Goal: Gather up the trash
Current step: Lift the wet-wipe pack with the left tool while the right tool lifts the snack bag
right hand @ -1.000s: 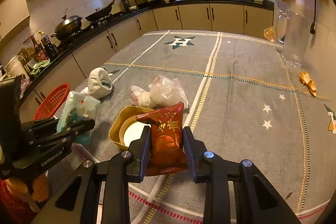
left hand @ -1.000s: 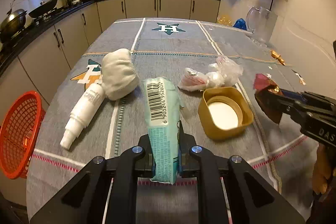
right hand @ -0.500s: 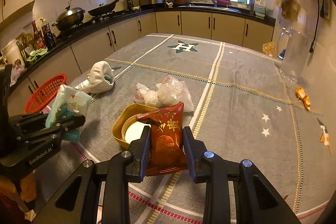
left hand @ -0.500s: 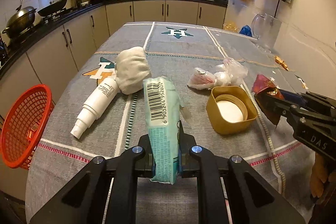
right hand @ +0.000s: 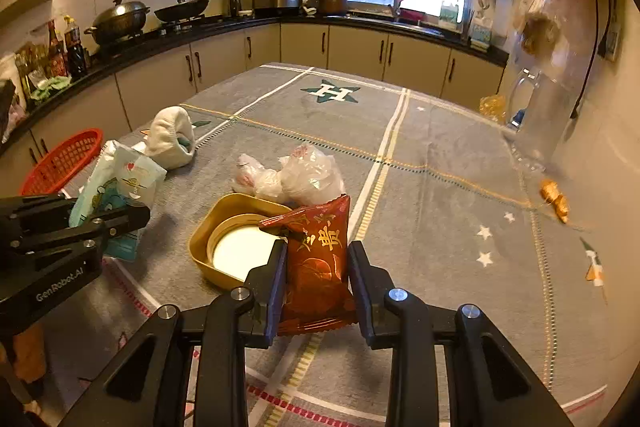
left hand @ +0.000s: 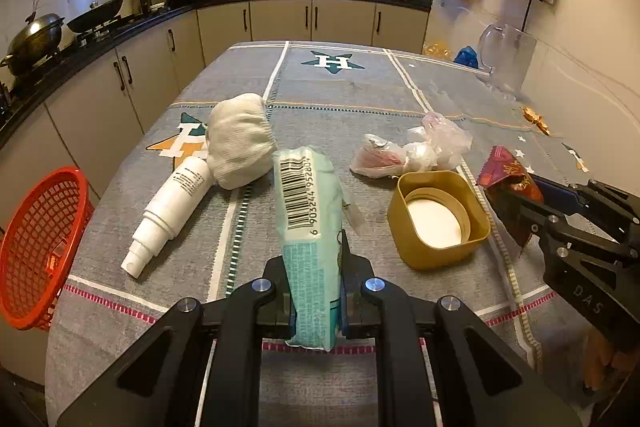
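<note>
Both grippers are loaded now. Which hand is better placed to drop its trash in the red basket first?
Left. The red basket sits off the table's left edge, on the same side as the left gripper holding the tissue pack. The right gripper, holding the snack wrapper, would probably have to cross over.

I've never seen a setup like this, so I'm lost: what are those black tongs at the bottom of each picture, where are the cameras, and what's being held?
No robot here: a person holds a two-fingered tool in each hand, each with a camera looking along its fingers. In the left camera's picture, the left gripper pinches a pale green packet. In the right camera's, the right gripper holds a red snack wrapper. On the table lie a white bottle, a white cloth bundle, crumpled plastic bags and a yellow lid. A red basket sits beside the table.
</note>
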Demonstrator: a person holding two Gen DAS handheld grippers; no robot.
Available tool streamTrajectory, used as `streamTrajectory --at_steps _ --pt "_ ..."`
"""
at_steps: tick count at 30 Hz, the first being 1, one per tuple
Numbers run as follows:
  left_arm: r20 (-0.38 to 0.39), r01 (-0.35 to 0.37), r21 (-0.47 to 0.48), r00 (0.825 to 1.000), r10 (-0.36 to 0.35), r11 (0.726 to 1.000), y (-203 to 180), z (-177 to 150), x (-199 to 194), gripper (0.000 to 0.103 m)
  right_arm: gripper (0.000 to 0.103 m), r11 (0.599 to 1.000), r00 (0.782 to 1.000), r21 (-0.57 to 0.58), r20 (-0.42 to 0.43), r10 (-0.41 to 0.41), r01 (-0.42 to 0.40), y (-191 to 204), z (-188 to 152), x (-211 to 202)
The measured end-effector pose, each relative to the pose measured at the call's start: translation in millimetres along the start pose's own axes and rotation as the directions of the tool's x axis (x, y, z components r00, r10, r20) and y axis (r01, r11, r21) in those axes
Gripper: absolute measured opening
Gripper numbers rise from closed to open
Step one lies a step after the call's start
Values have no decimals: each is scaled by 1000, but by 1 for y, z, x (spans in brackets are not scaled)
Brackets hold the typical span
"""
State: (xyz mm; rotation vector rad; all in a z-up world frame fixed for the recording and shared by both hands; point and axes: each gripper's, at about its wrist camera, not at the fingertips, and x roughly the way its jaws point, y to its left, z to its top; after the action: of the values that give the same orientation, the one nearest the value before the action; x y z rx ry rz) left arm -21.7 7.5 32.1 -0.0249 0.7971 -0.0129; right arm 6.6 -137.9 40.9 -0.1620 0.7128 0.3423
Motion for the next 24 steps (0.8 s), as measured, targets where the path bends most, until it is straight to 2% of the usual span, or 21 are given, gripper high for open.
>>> streamTrajectory --at_steps 13,24 --pt "1 -1 13 1000 1 1000 -3 -2 -5 13 33 990 991 -54 34 -129 131 12 -2 -3" --pt "11 -10 2 1000 10 1000 13 -16 -29 13 33 983 982 -31 47 -181 183 22 -9 -28"
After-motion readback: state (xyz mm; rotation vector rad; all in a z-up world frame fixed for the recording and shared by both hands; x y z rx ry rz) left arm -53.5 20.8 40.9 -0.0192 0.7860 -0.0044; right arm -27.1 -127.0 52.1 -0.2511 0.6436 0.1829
